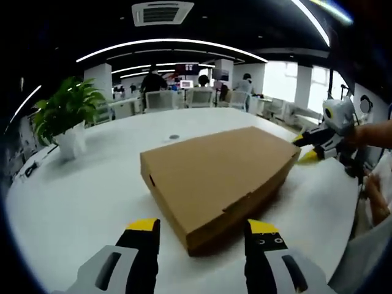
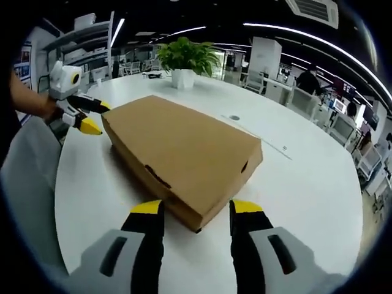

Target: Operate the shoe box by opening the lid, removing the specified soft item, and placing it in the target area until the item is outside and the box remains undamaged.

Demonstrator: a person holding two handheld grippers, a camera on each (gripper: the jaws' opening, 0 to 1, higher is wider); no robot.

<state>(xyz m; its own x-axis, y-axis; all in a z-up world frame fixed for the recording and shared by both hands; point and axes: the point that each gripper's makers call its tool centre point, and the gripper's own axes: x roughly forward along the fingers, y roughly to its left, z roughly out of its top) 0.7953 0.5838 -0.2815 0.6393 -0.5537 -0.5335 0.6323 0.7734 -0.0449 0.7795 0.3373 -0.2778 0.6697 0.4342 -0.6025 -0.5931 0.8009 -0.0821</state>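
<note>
Grippers left [image 1: 201,236] and right [image 2: 190,217] both spread wide at opposite corners of shut shoe box [image 1: 217,171], probably light, stiff cardboard, best lifted gently by lid edge.

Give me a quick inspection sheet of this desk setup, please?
Surface: round white table, mostly bare.
Job's things: closed brown cardboard shoe box, lid down, lying flat.
Clutter: green potted plant in white pot; small round grey table port.
Grippers: left tool and right tool both open, each at one end of the box, holding nothing.
Cables: nothing seen.
Surroundings: open office, desks, chairs, people, ceiling lights.
</note>
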